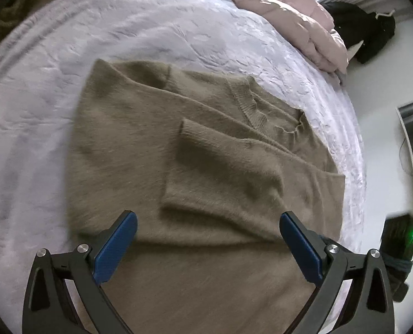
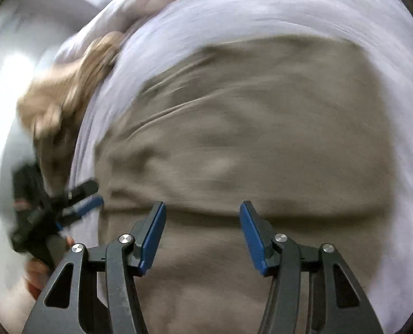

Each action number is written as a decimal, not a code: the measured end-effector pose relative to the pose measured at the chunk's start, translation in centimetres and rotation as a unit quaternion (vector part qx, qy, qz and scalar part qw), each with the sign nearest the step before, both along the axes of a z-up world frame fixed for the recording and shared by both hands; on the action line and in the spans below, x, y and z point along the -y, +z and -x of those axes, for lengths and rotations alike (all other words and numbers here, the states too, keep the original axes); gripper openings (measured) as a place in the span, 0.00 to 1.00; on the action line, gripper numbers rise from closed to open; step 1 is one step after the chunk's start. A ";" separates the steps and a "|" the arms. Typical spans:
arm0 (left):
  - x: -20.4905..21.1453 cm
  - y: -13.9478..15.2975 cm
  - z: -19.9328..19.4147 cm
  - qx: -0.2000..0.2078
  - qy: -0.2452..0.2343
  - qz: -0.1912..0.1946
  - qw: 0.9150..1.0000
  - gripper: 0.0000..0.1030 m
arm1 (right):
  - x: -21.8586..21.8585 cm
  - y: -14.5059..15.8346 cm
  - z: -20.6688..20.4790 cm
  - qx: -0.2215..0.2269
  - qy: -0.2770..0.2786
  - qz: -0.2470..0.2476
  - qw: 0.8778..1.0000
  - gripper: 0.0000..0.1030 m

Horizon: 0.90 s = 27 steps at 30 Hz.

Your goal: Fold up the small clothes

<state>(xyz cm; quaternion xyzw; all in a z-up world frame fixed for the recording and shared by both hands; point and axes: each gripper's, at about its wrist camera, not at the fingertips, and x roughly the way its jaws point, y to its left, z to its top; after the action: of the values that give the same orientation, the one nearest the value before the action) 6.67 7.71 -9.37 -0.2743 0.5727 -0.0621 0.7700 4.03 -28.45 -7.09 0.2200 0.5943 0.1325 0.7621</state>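
1. Left gripper (image 1: 208, 235) hangs over the near part of the sweater (image 1: 195, 150), jaws spread wide with nothing between its blue pads (image 1: 114, 250).
2. Right gripper (image 2: 202, 232) is also spread, empty, above the same sweater (image 2: 248, 139); that view is smeared by motion blur.
3. Sweater, olive-brown and fuzzy, lies flat on the pale lilac bedspread (image 1: 39, 97), both sleeves folded in across the chest, ribbed collar (image 1: 265, 117) toward the far right.
4. Pink puffy quilt (image 1: 287, 19) sits at the bed's far edge, with a dark garment (image 1: 368, 36) on the floor beyond.
5. Tan cloth (image 2: 67, 91) is bunched at the bed edge in the right view, where the left gripper (image 2: 88, 194) reaches the sweater's side.
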 end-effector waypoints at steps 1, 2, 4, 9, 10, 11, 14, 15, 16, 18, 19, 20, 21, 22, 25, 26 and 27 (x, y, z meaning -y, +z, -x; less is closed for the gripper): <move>0.2 -0.2 -0.2 -0.003 0.002 0.005 1.000 0.99 | 1.9 -0.5 0.4 -0.010 -0.039 -0.020 0.999 0.57; 0.3 -0.4 -0.7 -0.006 0.008 0.009 1.000 0.99 | 3.5 -0.9 0.6 -0.019 -0.074 -0.039 0.996 0.57; 0.3 -0.6 -1.1 -0.006 0.019 0.013 1.000 0.99 | 6.6 -1.8 1.6 -0.034 -0.127 -0.071 0.989 0.57; 0.4 -1.4 -2.3 -0.028 0.033 0.004 0.999 0.66 | 9.9 -3.6 2.5 -0.036 -0.211 -0.140 0.967 0.57; 0.4 -1.4 -2.4 -0.029 0.028 0.001 0.999 0.42 | 10.2 -4.0 2.4 -0.032 -0.228 -0.152 0.961 0.57; 0.3 -1.4 -2.4 -0.027 0.022 0.006 0.999 0.17 | 10.6 -4.2 2.2 -0.030 -0.246 -0.165 0.955 0.57; 0.1 -0.7 -2.1 -0.010 0.015 0.030 0.999 0.14 | 12.0 -4.8 1.7 -0.033 -0.283 -0.189 0.940 0.05; 0.2 -0.1 -1.8 0.001 0.011 0.027 1.000 0.14 | 12.2 -4.5 1.3 -0.030 -0.284 -0.182 0.941 0.07; 0.2 0.5 -1.5 0.008 0.008 0.025 1.000 0.14 | 12.2 -4.1 1.0 -0.020 -0.278 -0.177 0.944 0.07; 0.3 1.2 -0.5 0.019 -0.002 0.015 1.000 0.14 | 12.2 -2.4 0.4 0.008 -0.241 -0.147 0.959 0.07; 0.3 1.1 -0.2 0.018 -0.005 0.011 1.000 0.14 | 12.3 -2.1 0.2 0.010 -0.229 -0.130 0.965 0.07; 0.3 0.7 0.2 0.014 -0.009 0.005 1.000 0.14 | 12.5 -2.2 0.1 0.006 -0.217 -0.109 0.970 0.07; 0.3 0.1 0.5 0.006 -0.012 0.000 1.000 0.14 | 12.7 -2.7 0.0 -0.001 -0.209 -0.093 0.974 0.07; 0.4 -0.7 0.6 -0.003 -0.011 -0.007 1.000 0.14 | 13.1 -3.4 0.0 -0.013 -0.205 -0.085 0.975 0.07; -0.2 -2.1 1.4 -0.011 0.002 -0.001 1.000 0.14 | 13.6 -4.7 0.3 -0.028 -0.205 -0.116 0.971 0.09; -0.5 -1.9 1.4 -0.009 0.006 0.000 1.000 0.14 | 13.5 -4.5 0.4 -0.030 -0.200 -0.115 0.973 0.13; -0.5 -1.7 1.4 -0.007 0.006 -0.006 1.000 0.14 | 13.4 -4.1 0.4 -0.033 -0.189 -0.105 0.976 0.15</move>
<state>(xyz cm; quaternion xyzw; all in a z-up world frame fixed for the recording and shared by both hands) 5.27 8.21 -11.10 -0.2738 0.5771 -0.0522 0.7676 3.66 -41.82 -11.20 0.4117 0.5495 0.0407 0.7259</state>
